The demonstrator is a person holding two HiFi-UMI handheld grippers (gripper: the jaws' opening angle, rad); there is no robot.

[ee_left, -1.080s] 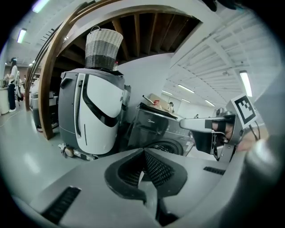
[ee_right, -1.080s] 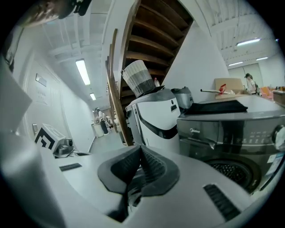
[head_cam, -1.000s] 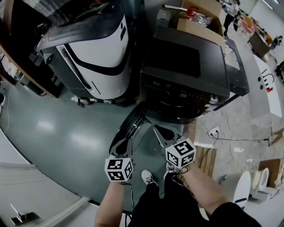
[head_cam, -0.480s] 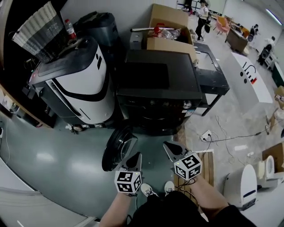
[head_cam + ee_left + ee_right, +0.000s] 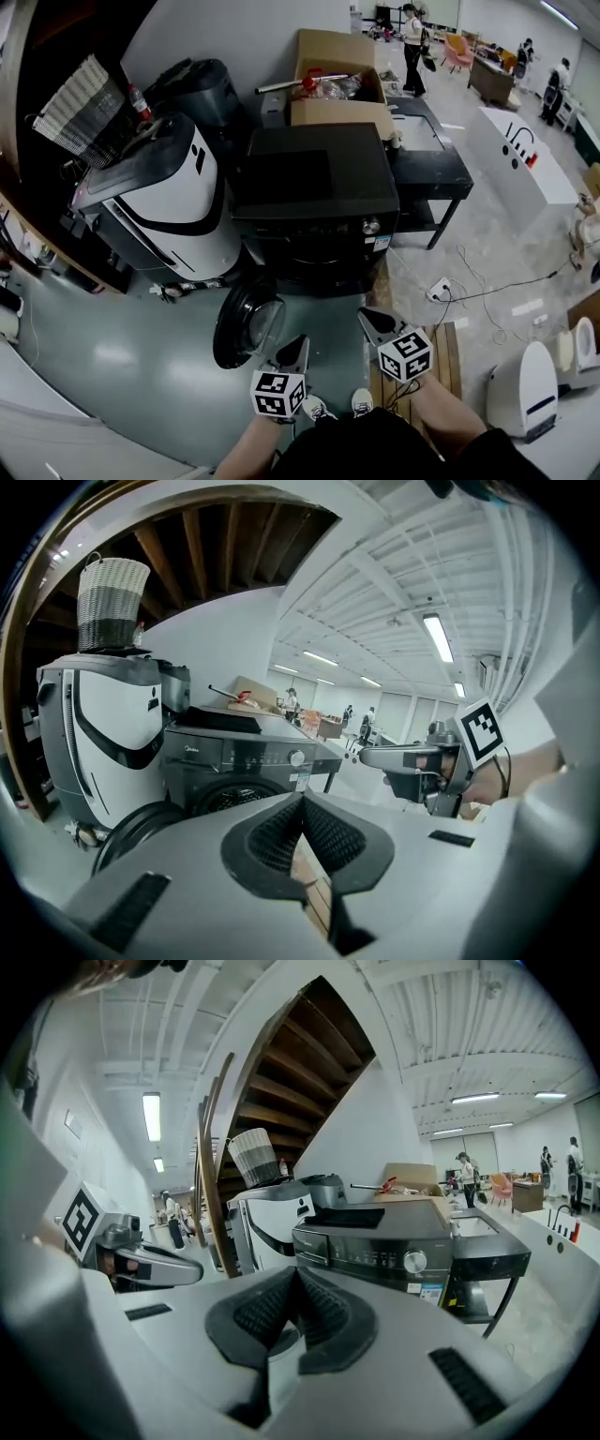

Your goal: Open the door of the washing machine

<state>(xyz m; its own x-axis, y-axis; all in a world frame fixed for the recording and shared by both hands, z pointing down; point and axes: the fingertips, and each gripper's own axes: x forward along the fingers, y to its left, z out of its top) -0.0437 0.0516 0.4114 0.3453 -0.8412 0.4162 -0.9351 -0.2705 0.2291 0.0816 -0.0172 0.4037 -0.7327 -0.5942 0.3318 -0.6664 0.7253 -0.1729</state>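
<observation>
Both grippers have drawn back from the washer [image 5: 319, 202] since the earlier frames, and more floor now separates them from it.

Left gripper [image 5: 300, 343]: jaws closed, with the ribbed black pads meeting in a V and nothing between them.

Door [image 5: 246, 323]: swung fully open, ahead and just left of this gripper. It is round, with a dark glossy rim and a domed glass centre.

Right gripper [image 5: 366, 318]: jaws likewise closed and empty. It sits beside the left one without touching it.

Washer: boxy and dark with a flat matte top, straight ahead of both tools.

The head view shows the door's whole outline. The left gripper view shows only part of the door's rim but adds the drum opening [image 5: 228, 799]. The right gripper view shows the control panel and silver dial [image 5: 413, 1262] nearly face-on, and the door does not appear there.
</observation>
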